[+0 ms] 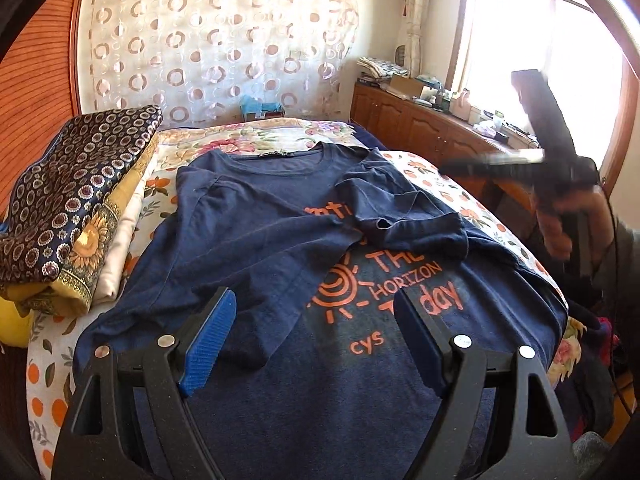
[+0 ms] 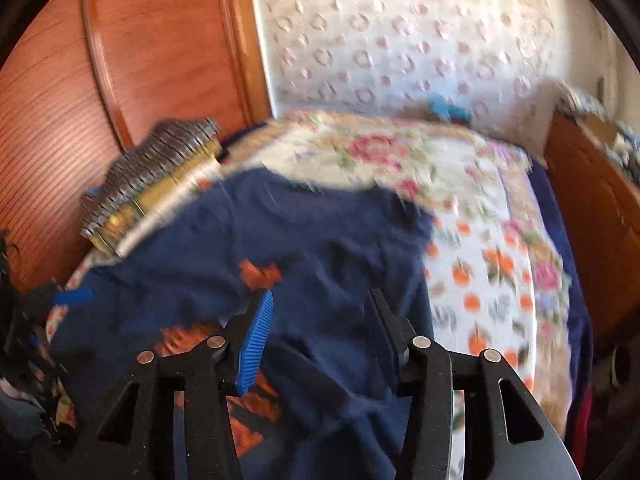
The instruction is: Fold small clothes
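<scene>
Location: a home bedroom. Indicators: a bed with floral sheets, folded bedding stacked at its left edge, a sheer circle-patterned curtain on the far wall, a wooden wardrobe at left, and cluttered wooden cabinets under a sunlit window.

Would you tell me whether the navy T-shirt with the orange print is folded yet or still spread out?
Partly folded: the navy T-shirt lies flat on the bed, both sleeves turned inward across its chest.
</scene>
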